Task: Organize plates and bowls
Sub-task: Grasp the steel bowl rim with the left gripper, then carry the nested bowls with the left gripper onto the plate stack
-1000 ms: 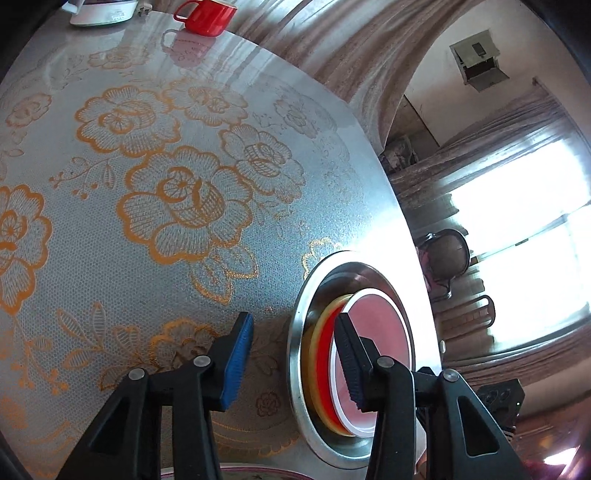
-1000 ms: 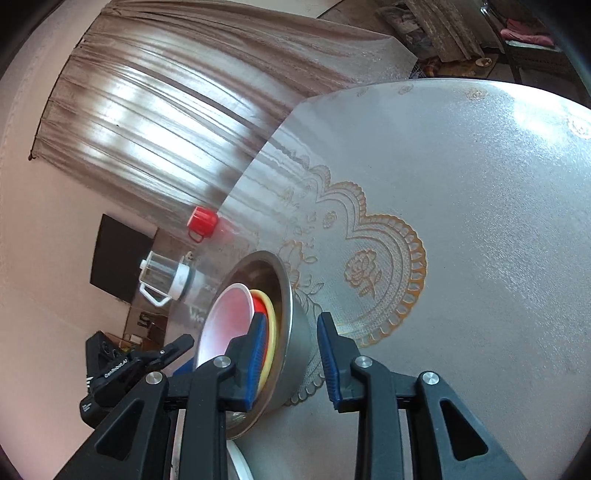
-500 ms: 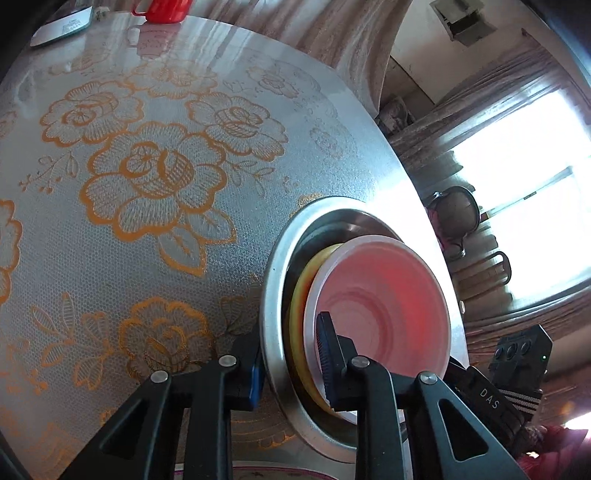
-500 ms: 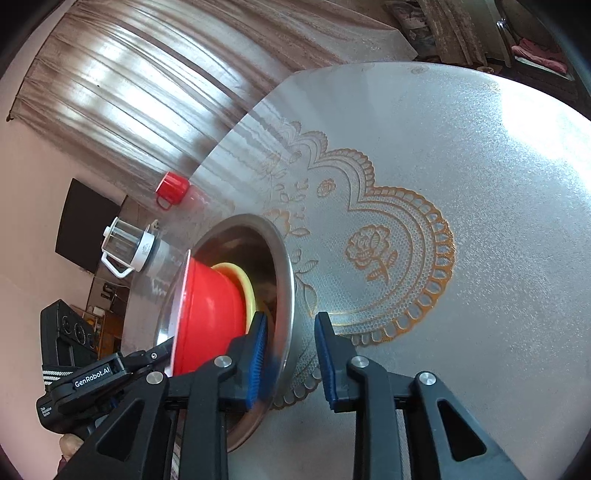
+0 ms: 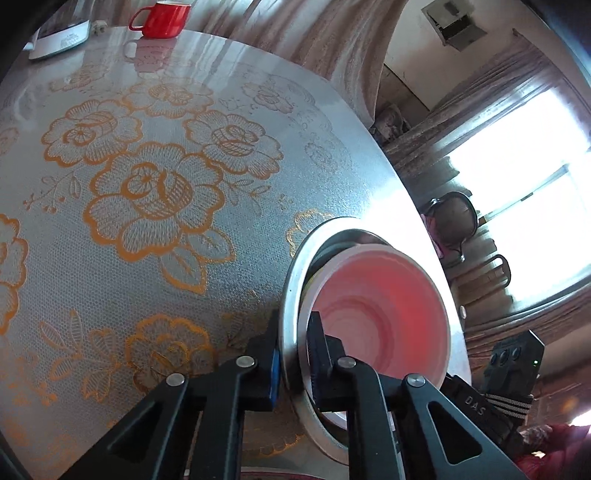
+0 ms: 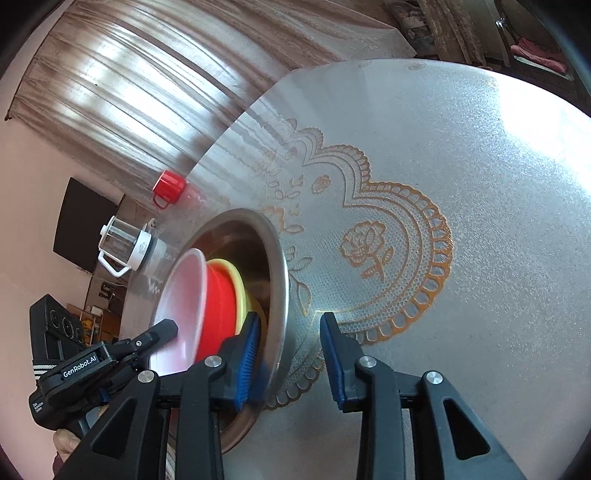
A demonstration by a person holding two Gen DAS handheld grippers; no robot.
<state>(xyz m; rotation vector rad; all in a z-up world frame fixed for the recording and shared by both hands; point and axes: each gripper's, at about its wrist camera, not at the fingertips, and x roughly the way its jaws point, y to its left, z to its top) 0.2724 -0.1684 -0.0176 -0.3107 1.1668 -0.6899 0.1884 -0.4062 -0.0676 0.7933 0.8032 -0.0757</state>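
Note:
A steel bowl [image 5: 295,280] stands on the lace-covered table and holds a yellow bowl [image 6: 238,280]. Nested in that is a red bowl [image 6: 218,302] with a pale pink inside [image 5: 388,306]. My left gripper [image 5: 293,354] straddles the steel bowl's near rim, one finger outside and one inside. Its jaws are closing and the pads press on the rim. On the opposite side, my right gripper [image 6: 290,354] has the steel rim [image 6: 277,266] between its jaws. They are opening, and the outer pad stands clear of the wall. One left finger [image 6: 159,332] shows over the pink inside.
A red mug [image 5: 162,18] and a glass jug with a white handle [image 6: 125,247] stand at the table's far edge. The table's rounded edge [image 5: 388,166] runs close behind the steel bowl. Chairs [image 5: 454,221] stand beyond it, by the window.
My left gripper slid sideways to the steel bowl and closed from wide open onto its rim. The right gripper stayed at the rim, and its jaws now stand a little wider.

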